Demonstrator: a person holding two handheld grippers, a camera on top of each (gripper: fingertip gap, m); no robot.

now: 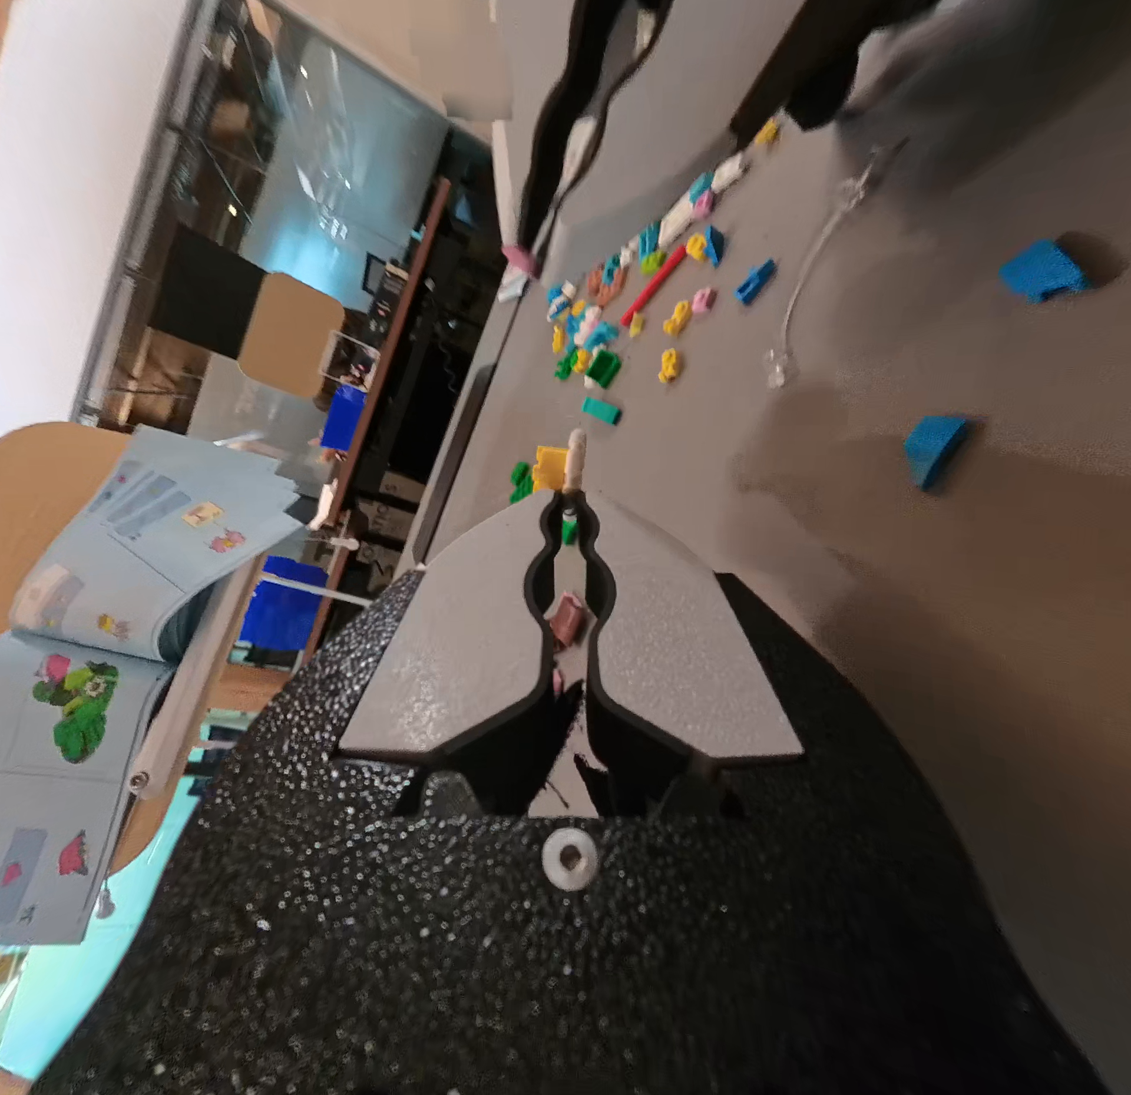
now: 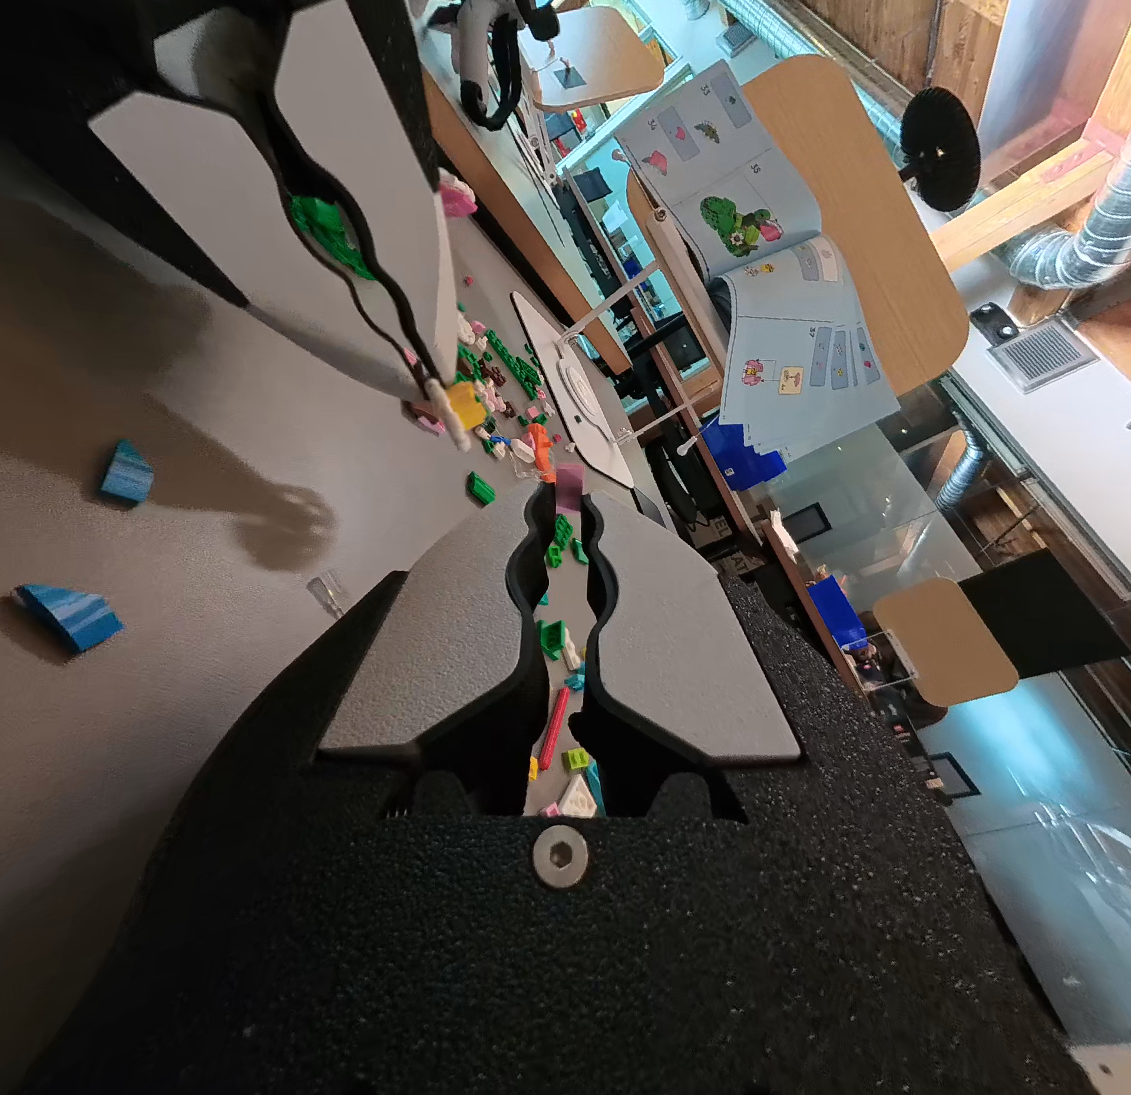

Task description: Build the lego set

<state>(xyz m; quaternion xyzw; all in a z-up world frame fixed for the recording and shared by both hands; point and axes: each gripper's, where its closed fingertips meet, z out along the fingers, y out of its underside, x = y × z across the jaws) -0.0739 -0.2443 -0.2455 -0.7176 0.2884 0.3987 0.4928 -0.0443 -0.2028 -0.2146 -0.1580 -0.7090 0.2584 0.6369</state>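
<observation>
Lego bricks (image 1: 618, 307), small glossy plastic pieces in yellow, green, blue, pink and white, lie scattered over the matte grey bench (image 1: 918, 637), with two larger blue wedge-shaped pieces (image 1: 936, 447) lying apart from the heap. Beyond the bench edge an open pale-blue instruction booklet (image 2: 789, 270) rests against a tan wooden board. The left hand-held gripper (image 1: 569, 502), with smooth grey finger plates edged in wavy black rubber on a speckled black body, has its tips pressed nearly together, pinching a slim white peg-shaped piece (image 1: 575, 460) joined to a small yellow brick (image 1: 549, 467). The right hand-held gripper (image 2: 560, 499), of the same build, is closed at its tips on a small flat mauve piece (image 2: 569, 485); behind the tips a narrow gap shows loose green bricks (image 2: 560, 542) and a red rod (image 2: 554, 729) lying on the bench.
</observation>
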